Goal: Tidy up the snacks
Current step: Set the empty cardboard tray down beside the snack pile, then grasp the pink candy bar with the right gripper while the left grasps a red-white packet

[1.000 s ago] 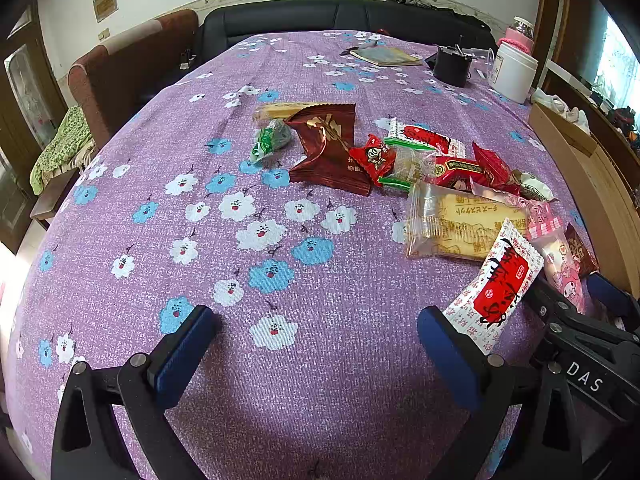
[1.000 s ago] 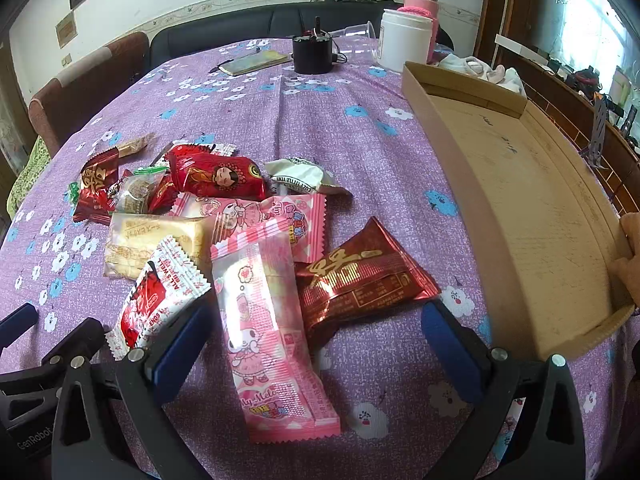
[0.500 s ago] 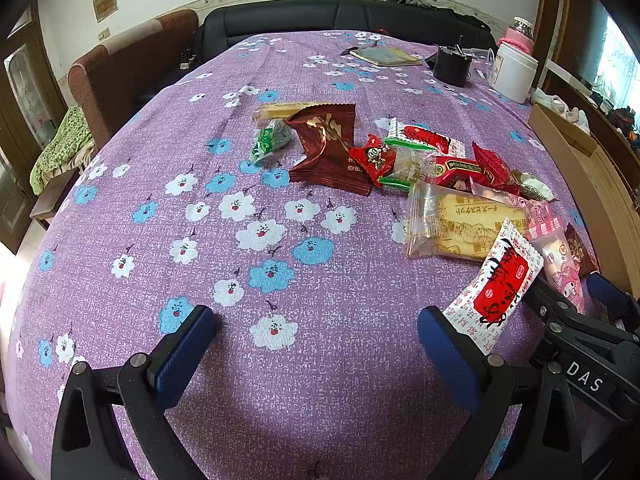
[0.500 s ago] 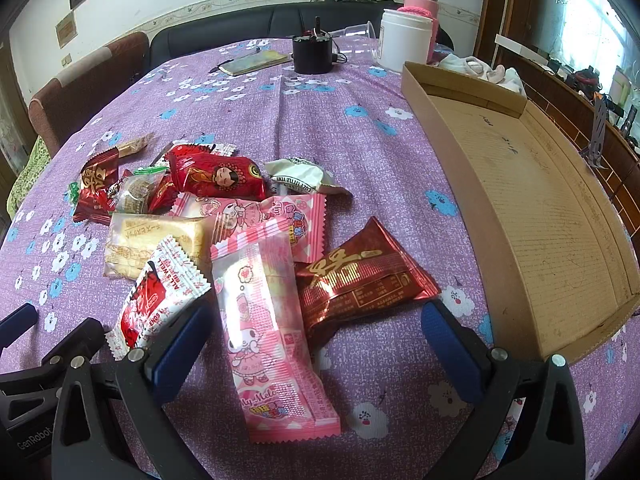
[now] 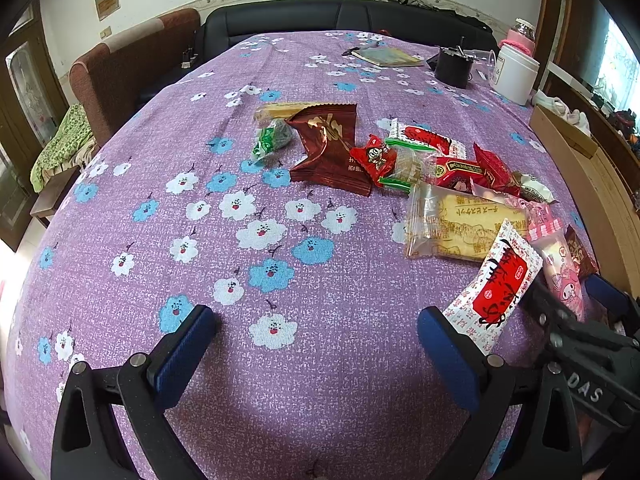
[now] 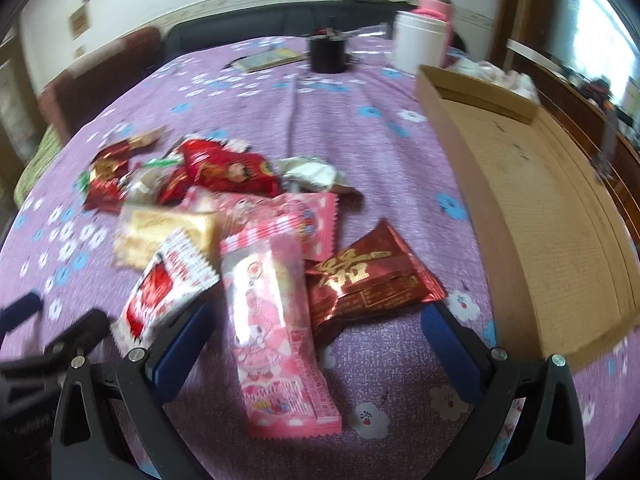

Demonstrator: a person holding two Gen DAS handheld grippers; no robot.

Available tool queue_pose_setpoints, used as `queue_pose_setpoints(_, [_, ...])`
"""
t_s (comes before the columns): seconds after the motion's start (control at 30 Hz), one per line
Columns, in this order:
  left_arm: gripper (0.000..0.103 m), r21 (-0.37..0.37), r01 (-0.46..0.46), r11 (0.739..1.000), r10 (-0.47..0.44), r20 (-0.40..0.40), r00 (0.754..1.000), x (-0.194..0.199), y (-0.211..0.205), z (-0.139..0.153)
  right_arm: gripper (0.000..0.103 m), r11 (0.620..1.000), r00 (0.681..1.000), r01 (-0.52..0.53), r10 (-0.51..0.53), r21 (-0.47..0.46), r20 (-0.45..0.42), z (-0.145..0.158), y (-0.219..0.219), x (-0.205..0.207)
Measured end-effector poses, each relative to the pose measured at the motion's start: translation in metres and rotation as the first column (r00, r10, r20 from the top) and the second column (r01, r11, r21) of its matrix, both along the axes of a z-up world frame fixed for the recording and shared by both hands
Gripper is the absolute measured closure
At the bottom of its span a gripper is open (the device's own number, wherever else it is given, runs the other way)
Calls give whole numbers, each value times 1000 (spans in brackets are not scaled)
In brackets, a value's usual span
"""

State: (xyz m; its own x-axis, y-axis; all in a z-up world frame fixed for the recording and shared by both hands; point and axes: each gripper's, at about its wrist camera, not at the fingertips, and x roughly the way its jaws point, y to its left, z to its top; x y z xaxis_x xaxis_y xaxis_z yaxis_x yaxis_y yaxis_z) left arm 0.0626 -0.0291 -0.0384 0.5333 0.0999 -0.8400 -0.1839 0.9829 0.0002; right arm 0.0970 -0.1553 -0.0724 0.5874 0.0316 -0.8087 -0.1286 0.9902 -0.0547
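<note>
The snacks lie in a loose heap on the purple flowered bench (image 6: 360,92), with the empty cardboard tray (image 6: 552,216) just beside them on the right, so the job looks to be at its start. The right tongs (image 6: 316,344) stand wide apart and empty, straddling the long pink packet (image 6: 276,332), whose near end lies between the blue pads; this is probably the first pick. The dark red foil packet (image 6: 368,284) overlaps its right edge and the white-and-red sachet (image 6: 160,292) sits just beside its left, so the tongs should come down squarely over the pink packet's lower half, where it lies clear of both neighbours, and close across its narrow width rather than its slippery length. A soft, air-filled wrapper will likely squirm, so a firm central pinch serves better than a corner nip. The right view is smeared, so exact overlaps are uncertain. The left tongs (image 5: 316,344) are also open and empty over bare cloth, well placed to take the sachet (image 5: 496,292) by their right pad afterwards.
</note>
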Motion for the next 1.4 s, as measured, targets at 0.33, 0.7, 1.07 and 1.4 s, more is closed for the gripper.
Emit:
queue_pose_setpoints(0.33, [0, -52, 7, 999, -6, 23, 1000, 1, 27, -14, 11, 942, 966, -257, 256, 217, 34, 23, -33, -29])
queue_pose_setpoints(0.7, [0, -83, 10, 997, -7, 33, 999, 0, 30, -19, 44, 888, 957, -234, 282, 396, -68, 55, -50, -21])
queue_pose_setpoints(1.07, [1, -100, 53, 994, -45, 85, 995, -6, 29, -14, 47, 934, 954, -246, 280, 258, -106, 33, -27, -4])
queue_pose_setpoints(1.4, [5, -97, 161, 982, -144, 156, 977, -10, 14, -5, 77, 918, 950, -287, 310, 275, -44, 36, -23, 1])
